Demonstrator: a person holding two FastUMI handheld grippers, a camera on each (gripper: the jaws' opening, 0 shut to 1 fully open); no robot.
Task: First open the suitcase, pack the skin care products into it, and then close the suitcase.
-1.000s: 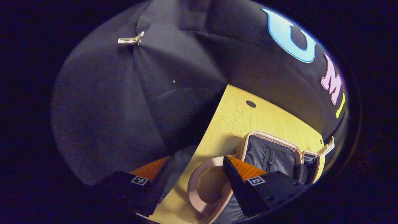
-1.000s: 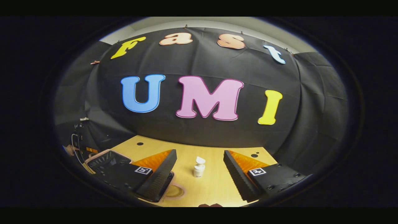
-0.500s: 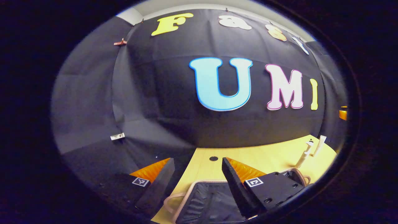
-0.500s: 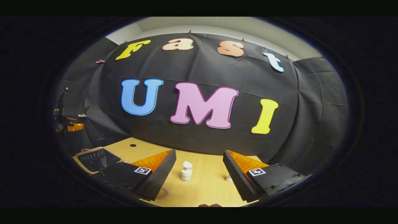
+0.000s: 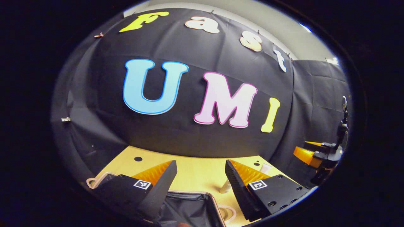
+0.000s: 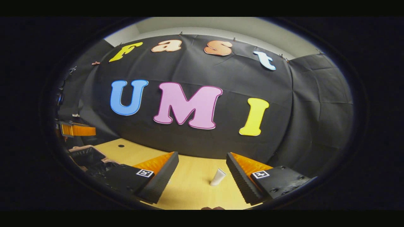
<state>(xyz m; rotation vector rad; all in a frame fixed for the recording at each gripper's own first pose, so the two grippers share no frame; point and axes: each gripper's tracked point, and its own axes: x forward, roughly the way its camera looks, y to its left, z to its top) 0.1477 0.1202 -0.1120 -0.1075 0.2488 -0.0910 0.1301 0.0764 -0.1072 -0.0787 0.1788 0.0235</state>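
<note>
Item: suitcase (image 5: 192,208), open, dark lining showing, lying on the table (image 5: 195,171) directly beneath my left gripper (image 5: 200,184). I take it as my landmark.

Item: left gripper, fingers apart, holding nothing, hovering above the suitcase's rim.

Item: right gripper (image 6: 202,176), fingers apart, empty, off to the suitcase's right side.

Item: small white tube (image 6: 217,177), standing tilted on the table, well right of the suitcase (image 6: 86,156), just ahead of my right gripper and between its fingers' lines.

Step in hand, as I judge it: collecting the tube. I would lower the right gripper, centre the tube between the fingers, and close low on its body so it doesn't tip away.
</note>
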